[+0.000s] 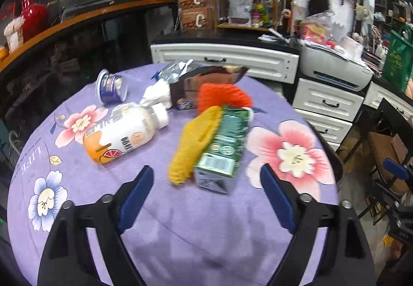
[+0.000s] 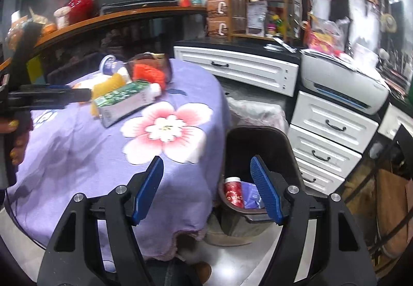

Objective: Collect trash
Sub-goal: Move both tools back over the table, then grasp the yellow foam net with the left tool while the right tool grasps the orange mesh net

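Left wrist view shows the left gripper (image 1: 206, 193) open and empty above the purple tablecloth (image 1: 180, 221), facing a green carton (image 1: 224, 146), yellow net (image 1: 196, 141) and bottle (image 1: 124, 133). Right gripper (image 2: 206, 187), also open and empty, hangs over the bin (image 2: 263, 141) holding a red can (image 2: 233, 191). Next pickup likely: close on the carton, then carry it to the bin

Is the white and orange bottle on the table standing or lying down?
Lying down. The bottle rests on its side on the purple cloth, cap toward the cup.
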